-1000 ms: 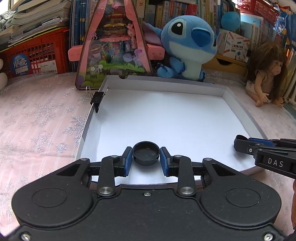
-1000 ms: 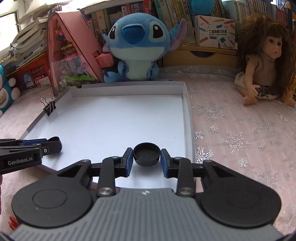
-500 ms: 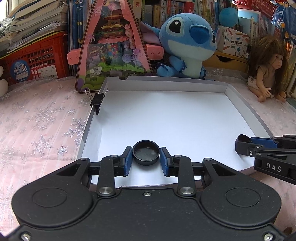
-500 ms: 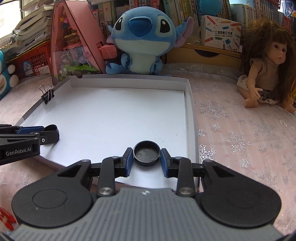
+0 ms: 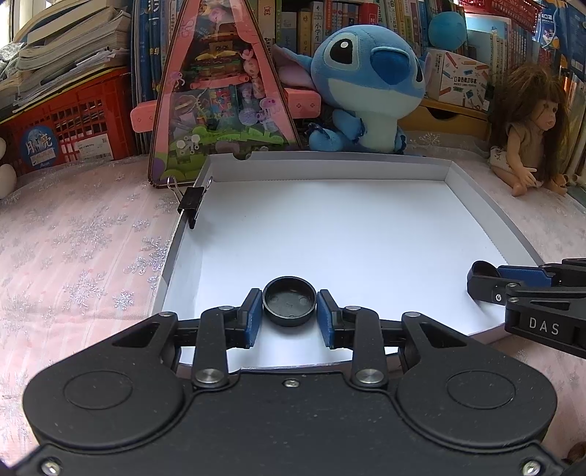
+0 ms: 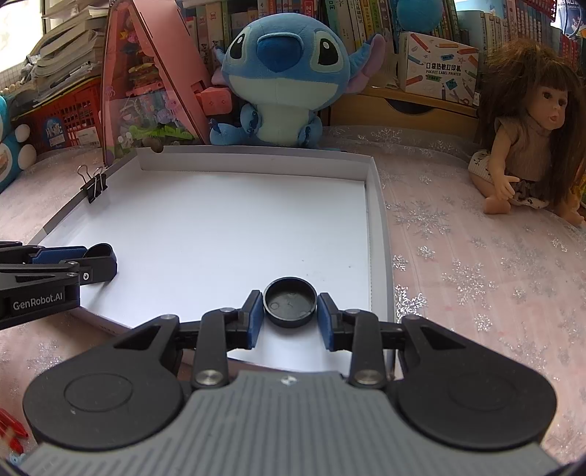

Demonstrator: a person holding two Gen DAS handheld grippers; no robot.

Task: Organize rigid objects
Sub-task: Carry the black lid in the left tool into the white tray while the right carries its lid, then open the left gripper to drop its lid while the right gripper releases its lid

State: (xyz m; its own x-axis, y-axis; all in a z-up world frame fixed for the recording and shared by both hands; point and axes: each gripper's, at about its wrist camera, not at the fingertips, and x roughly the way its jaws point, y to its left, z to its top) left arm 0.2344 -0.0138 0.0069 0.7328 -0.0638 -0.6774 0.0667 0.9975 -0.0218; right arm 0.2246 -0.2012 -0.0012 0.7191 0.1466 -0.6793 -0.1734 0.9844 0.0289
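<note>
A: Caps: where are yours?
B: Your left claw (image 5: 289,311) clamps one black cap (image 5: 289,305) over the white tray (image 5: 329,234); your right claw (image 6: 289,311) clamps another cap (image 6: 289,305) near its right rim.

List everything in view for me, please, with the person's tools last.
tray: one, white, centre
binder clip: one, black, tray's left wall
plush toy: one, blue, behind tray
toy house: one, pink, behind tray
doll: one, brown-haired, right of tray
crate: one, red, far left
books: many, mixed, shelves behind
black cap: two, one in each tool
left tool: one, black, holding black cap
right tool: one, grey-backed, holding black cap
</note>
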